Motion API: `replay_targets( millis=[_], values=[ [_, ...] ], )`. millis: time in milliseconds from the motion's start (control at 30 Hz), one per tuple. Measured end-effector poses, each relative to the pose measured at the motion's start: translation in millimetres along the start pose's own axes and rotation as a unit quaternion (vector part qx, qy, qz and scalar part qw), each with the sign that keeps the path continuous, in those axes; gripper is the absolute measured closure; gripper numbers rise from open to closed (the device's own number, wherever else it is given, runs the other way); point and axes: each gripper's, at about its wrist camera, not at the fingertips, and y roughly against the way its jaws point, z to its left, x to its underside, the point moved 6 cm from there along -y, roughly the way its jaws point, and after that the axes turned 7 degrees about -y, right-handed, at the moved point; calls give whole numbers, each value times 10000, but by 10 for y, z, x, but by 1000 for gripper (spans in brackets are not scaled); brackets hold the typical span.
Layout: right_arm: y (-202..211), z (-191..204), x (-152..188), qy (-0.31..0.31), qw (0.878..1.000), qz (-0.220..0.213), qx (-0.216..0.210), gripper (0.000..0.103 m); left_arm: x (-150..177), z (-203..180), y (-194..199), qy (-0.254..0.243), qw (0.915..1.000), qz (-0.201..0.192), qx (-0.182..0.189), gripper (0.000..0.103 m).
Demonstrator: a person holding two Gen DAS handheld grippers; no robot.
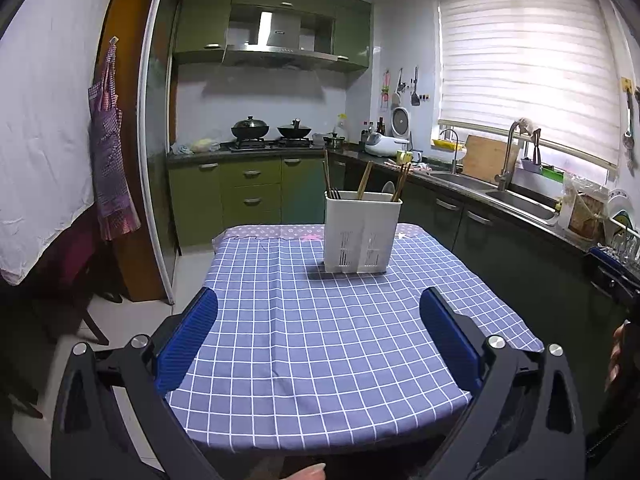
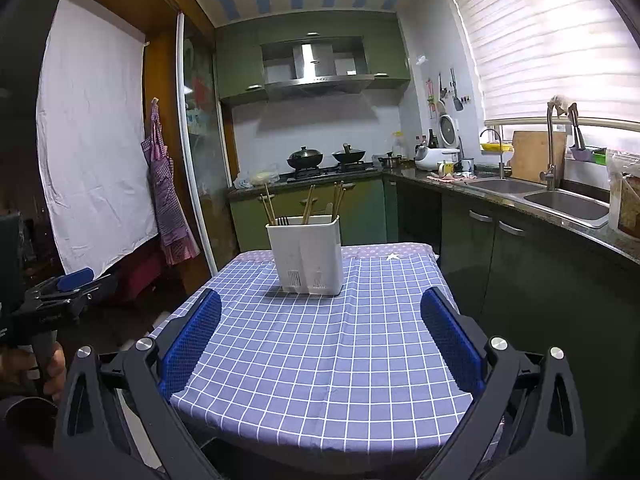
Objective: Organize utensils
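Observation:
A white slotted utensil holder stands upright near the far edge of the table, also in the right wrist view. Chopsticks, a dark fork and a pale spoon stick out of it. My left gripper is open and empty, held above the near table edge. My right gripper is open and empty, also at the near edge. The left gripper also shows in the right wrist view, off the table's left side.
The table has a blue checked cloth. A counter with a double sink runs along the right. A stove with two woks is at the back. An apron hangs on the left.

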Motion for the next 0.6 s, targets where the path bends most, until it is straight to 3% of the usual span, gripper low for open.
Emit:
replay_targets(
  millis=[600],
  values=[
    [-54,116,-29,215,9997,-65,126,5,35,50,49,30,10000,14,-66,7]
  ],
)
